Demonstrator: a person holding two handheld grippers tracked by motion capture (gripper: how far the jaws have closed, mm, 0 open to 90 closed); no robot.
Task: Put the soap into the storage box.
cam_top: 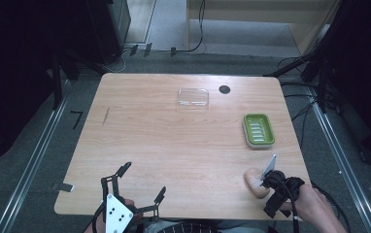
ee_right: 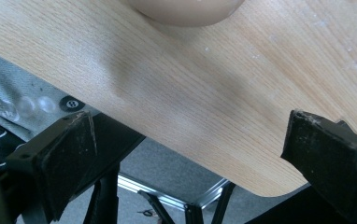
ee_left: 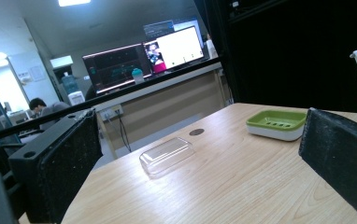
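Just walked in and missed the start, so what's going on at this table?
A person holds a gripper in each hand at the near edge of a wooden table. The right gripper, jaws open, hovers by a beige soap-like bar near the right corner. The left gripper is open and holds nothing. Farther out sit a green soap dish and a clear plastic lid, both untouched.

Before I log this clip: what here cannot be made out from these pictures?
- Beige soap-like lump: high view, near side covered by the right tongs; right gripper view, cut off by the top edge.
- Green dish: contents too small to tell.
- Left tongs: high view, bottom edge cuts off the handle.
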